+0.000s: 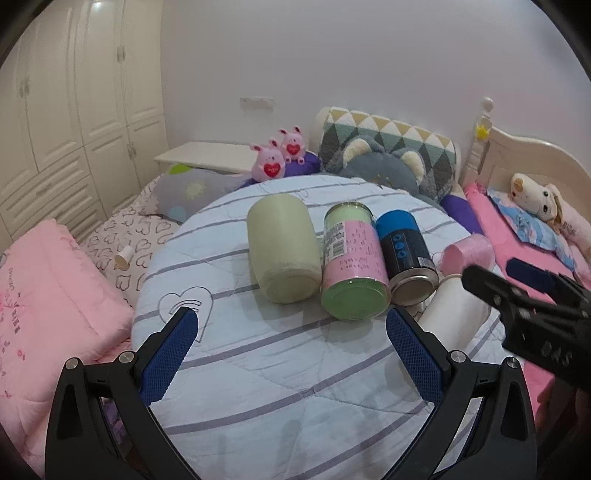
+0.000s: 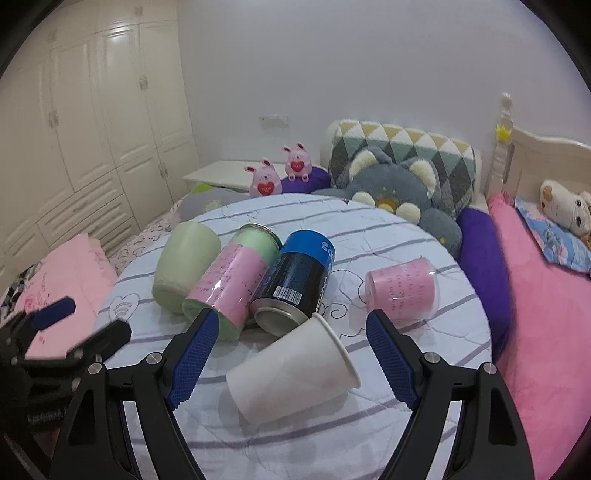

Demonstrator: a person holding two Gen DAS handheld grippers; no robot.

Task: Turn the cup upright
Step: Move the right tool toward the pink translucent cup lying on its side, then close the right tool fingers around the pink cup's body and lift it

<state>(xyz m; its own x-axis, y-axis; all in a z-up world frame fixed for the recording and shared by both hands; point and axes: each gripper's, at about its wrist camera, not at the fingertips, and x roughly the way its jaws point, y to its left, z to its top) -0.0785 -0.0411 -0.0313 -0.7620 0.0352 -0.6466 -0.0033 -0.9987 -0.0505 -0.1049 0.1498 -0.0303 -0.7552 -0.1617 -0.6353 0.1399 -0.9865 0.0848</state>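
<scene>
Right gripper (image 2: 288,350) spread wide around white paper cup (image 2: 293,373) lying sideways on bench (image 2: 369,443); left gripper (image 1: 291,339) open, empty.

Both views are evenly and softly lit from overhead, a little dim, with a cool white cast. A bright glare spot sits on the wardrobe (image 1: 96,7) doors at upper left. Soft shadows pool under the white paper cup (image 2: 295,369) and the cans. Fisheye bending curves walls and furniture, and black vignette fills the corners. The background in the right wrist view is slightly smeared.
</scene>
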